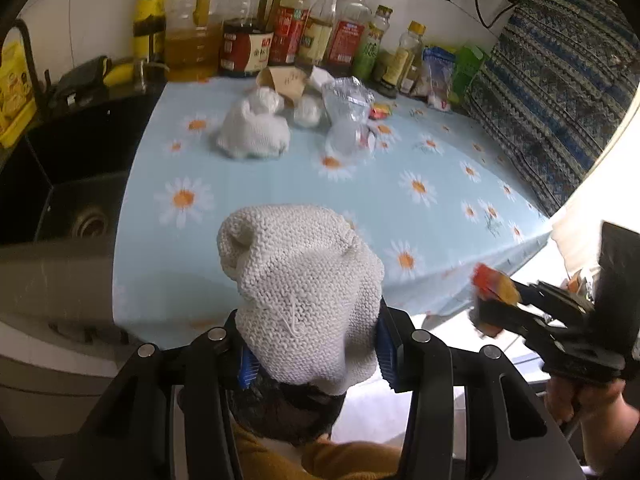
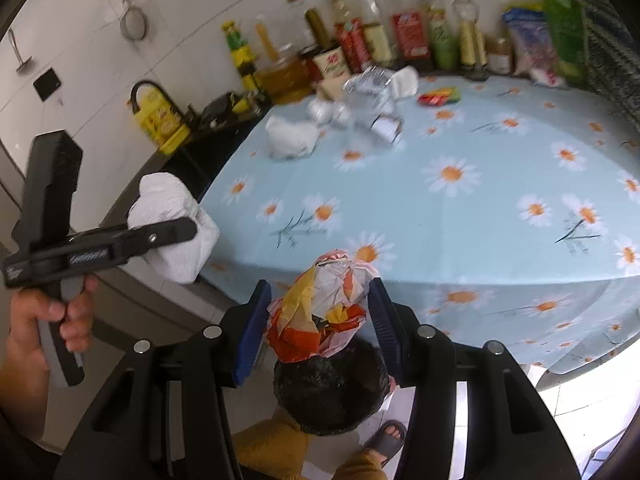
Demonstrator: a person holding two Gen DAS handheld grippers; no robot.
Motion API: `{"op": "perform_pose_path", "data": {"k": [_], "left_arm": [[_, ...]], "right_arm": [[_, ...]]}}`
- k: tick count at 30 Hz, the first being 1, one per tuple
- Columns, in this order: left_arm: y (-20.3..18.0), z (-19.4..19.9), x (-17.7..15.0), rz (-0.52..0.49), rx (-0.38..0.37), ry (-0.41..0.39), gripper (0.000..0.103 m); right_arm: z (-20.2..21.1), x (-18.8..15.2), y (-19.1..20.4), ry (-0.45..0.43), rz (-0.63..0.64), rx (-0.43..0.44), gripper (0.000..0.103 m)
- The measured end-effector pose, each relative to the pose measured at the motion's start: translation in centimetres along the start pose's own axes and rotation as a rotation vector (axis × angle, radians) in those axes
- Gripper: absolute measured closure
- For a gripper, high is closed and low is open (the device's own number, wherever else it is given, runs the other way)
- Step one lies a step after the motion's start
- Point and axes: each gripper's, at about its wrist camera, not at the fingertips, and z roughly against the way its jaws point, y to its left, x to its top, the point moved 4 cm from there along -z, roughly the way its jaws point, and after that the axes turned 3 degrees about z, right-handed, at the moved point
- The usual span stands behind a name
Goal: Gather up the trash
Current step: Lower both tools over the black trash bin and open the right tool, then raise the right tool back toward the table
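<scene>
My left gripper [image 1: 312, 344] is shut on a white knitted cloth wad [image 1: 300, 280], held off the near edge of the daisy-print tablecloth [image 1: 420, 168]; it also shows in the right wrist view [image 2: 172, 220]. My right gripper [image 2: 316, 316] is shut on a crumpled orange, yellow and white wrapper [image 2: 320, 308], also seen in the left wrist view [image 1: 492, 284]. More trash lies at the back of the table: a second white knitted wad [image 1: 256, 128], crumpled clear plastic [image 1: 348, 116], a brown paper cup [image 1: 284, 80], a small red-yellow packet [image 2: 438, 96].
A row of oil and sauce bottles [image 1: 280, 32] lines the back wall. A dark sink [image 1: 72, 184] lies left of the table. A patterned blue cloth [image 1: 560, 80] hangs at the right. A person's dark-haired head [image 2: 332, 392] is below both grippers.
</scene>
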Motion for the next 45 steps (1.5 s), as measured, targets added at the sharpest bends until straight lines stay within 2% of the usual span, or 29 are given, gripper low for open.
{"op": "perform_pose_path", "data": {"k": [6, 12, 16, 19, 22, 26, 30, 33, 34, 35, 36, 40, 45], "left_arm": [[0.3, -0.7, -3.5, 0.003, 0.003, 0.061, 0.059], [1.1, -2.7, -6.4, 0.027, -0.006, 0.16, 0.059], [2.5, -6.4, -9.0, 0.025, -0.009, 0.246, 0.059], [4.3, -9.6, -11.1, 0.042, 0.012, 0.327, 0.059], [5.8, -12.8, -13.2, 0.061, 0.021, 0.395, 0.059], [7.8, -16.8, -15.8, 0.106, 0.011, 0.453, 0.059], [9.6, -20.0, -17.7, 0.162, 0.013, 0.505, 0.059], [10.5, -21.5, -18.5, 0.199, 0.032, 0.539, 0.057], [10.7, -21.7, -18.6, 0.21, 0.038, 0.544, 0.055], [11.0, -21.7, -18.7, 0.217, 0.048, 0.55, 0.039], [11.2, -21.8, -18.8, 0.234, 0.053, 0.563, 0.031], [11.7, -21.1, -18.6, 0.256, 0.061, 0.558, 0.031], [10.8, -20.2, -17.6, 0.222, 0.053, 0.54, 0.031]], "right_arm": [[-3.8, -2.4, 0.6, 0.104, 0.002, 0.037, 0.052], [-8.0, -5.4, 0.2, 0.216, -0.038, 0.051, 0.052], [-11.0, -7.8, -0.8, 0.29, -0.107, 0.049, 0.052], [-13.8, -10.1, -2.3, 0.353, -0.217, 0.066, 0.052], [-15.6, -12.0, -4.5, 0.337, -0.354, 0.037, 0.052], [-18.7, -14.7, -6.2, 0.37, -0.507, 0.043, 0.052], [-21.2, -16.5, -6.9, 0.424, -0.59, 0.037, 0.052], [-22.2, -17.0, -6.9, 0.457, -0.582, -0.004, 0.051], [-22.2, -17.0, -6.8, 0.459, -0.583, 0.001, 0.05], [-22.2, -16.9, -6.8, 0.461, -0.586, -0.008, 0.046], [-22.2, -16.9, -6.9, 0.461, -0.59, -0.018, 0.038], [-21.1, -16.3, -7.2, 0.445, -0.611, -0.019, 0.035], [-19.8, -15.6, -7.5, 0.414, -0.633, -0.012, 0.035]]}}
